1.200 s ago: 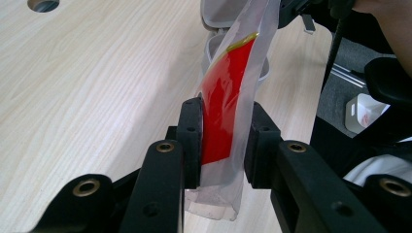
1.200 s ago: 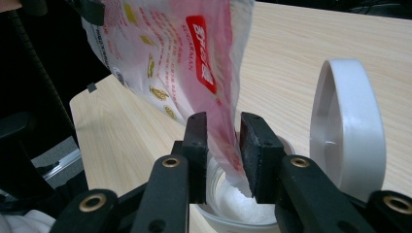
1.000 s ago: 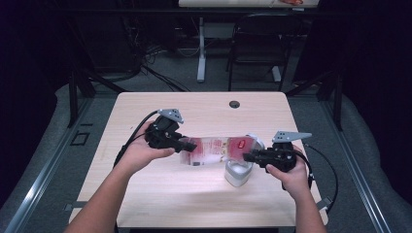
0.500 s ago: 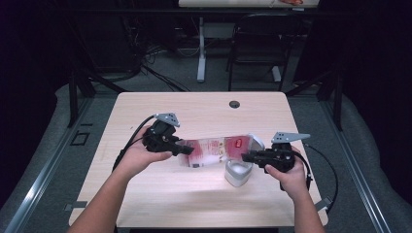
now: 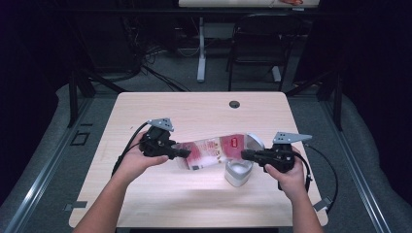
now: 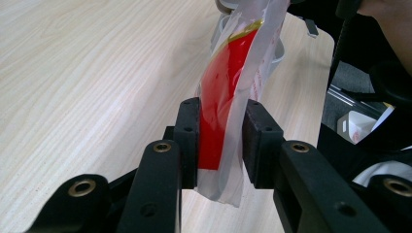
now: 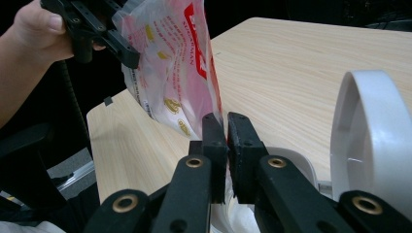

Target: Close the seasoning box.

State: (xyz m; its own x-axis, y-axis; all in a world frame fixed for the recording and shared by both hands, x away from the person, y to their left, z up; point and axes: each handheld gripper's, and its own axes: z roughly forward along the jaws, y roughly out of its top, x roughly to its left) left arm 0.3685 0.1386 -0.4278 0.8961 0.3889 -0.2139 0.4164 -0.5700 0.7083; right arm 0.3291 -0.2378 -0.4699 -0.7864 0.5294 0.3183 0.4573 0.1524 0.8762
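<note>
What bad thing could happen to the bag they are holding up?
The bag hangs over the table, pinched at one end by the left tool and at the other by the right tool. The right tool's jaws have just been closing on a thin edge, so that edge might slip out. Pulling the ends apart could tear it. It hangs close to the white container and might bump it.

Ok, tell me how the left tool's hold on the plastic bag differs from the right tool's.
The left tool clamps the plastic bag with a visible gap filled by the bag's red-printed end; the right tool, whose jaws have just been closing, pinches the opposite edge with its jaws nearly together. In the high view, the left tool holds its end over bare table, the right tool beside a white container. Both are shut on the bag, stretching it between them.
</note>
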